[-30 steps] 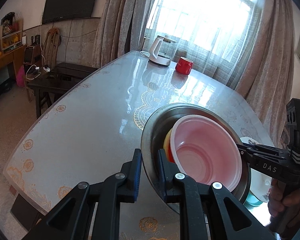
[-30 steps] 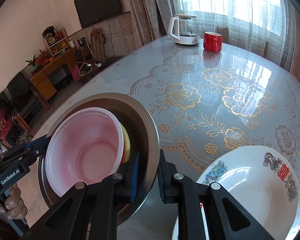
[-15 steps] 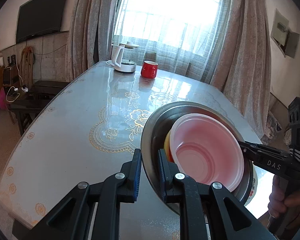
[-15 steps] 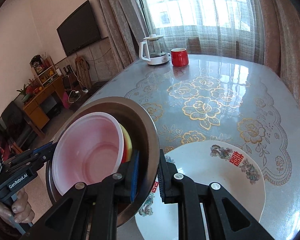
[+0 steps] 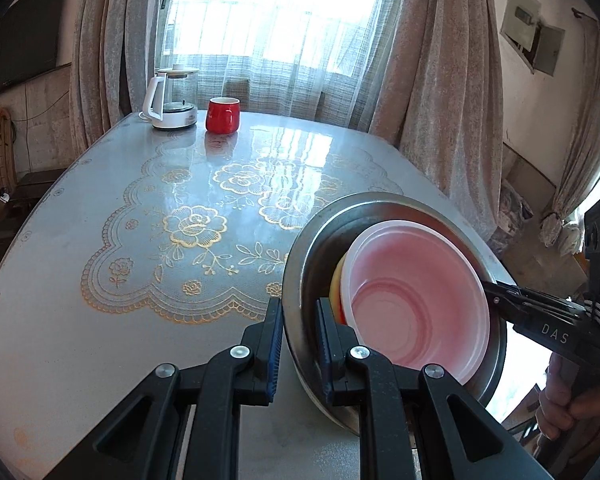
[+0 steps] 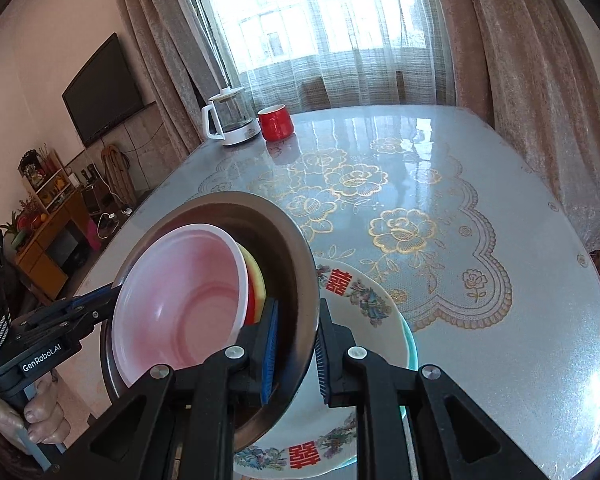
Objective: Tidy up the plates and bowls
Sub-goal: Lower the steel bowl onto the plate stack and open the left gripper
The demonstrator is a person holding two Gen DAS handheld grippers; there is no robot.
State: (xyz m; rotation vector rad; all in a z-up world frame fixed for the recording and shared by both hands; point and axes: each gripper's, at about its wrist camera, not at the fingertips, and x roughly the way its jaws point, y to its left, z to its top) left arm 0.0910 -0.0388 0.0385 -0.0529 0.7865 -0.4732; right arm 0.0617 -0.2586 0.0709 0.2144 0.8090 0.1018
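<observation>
Metal bowl: I see a wide steel bowl (image 5: 384,208) with a flat rim, dull and brownish inside, tilted steeply and lifted off the table (image 5: 100,320), over its near edge.
Nested bowls: a pale pink plastic bowl (image 5: 416,300) sits inside it, glossy with faint rings at the bottom; behind it I make out the rim of a yellow bowl (image 6: 256,276) and a sliver of red.
Left gripper: my left gripper (image 5: 298,344) is clenched on the steel bowl's rim, one blue-padded finger outside, the other inside.
Right gripper: my right gripper (image 6: 296,348) is clamped on the opposite rim the same way, the wall pinched between its pads.
Plate: directly under the lifted bowl lies a white plate (image 6: 364,300) with floral sprays and red Chinese double-happiness characters, on the table's near edge; a teal rim (image 6: 411,340) peeks out beneath it.
Far edge: a white-based glass kettle (image 5: 172,100) and a red mug (image 5: 222,115) stand side by side near the table's far edge.
Writing: I read "DAS" on the right gripper's body in the left view, "GenRobot.AI" on the left gripper's in the right view.
Hidden: how many bowls are stacked under the pink one I cannot tell; much of the plate is covered by the steel bowl and gripper; what the teal rim belongs to is unclear.
</observation>
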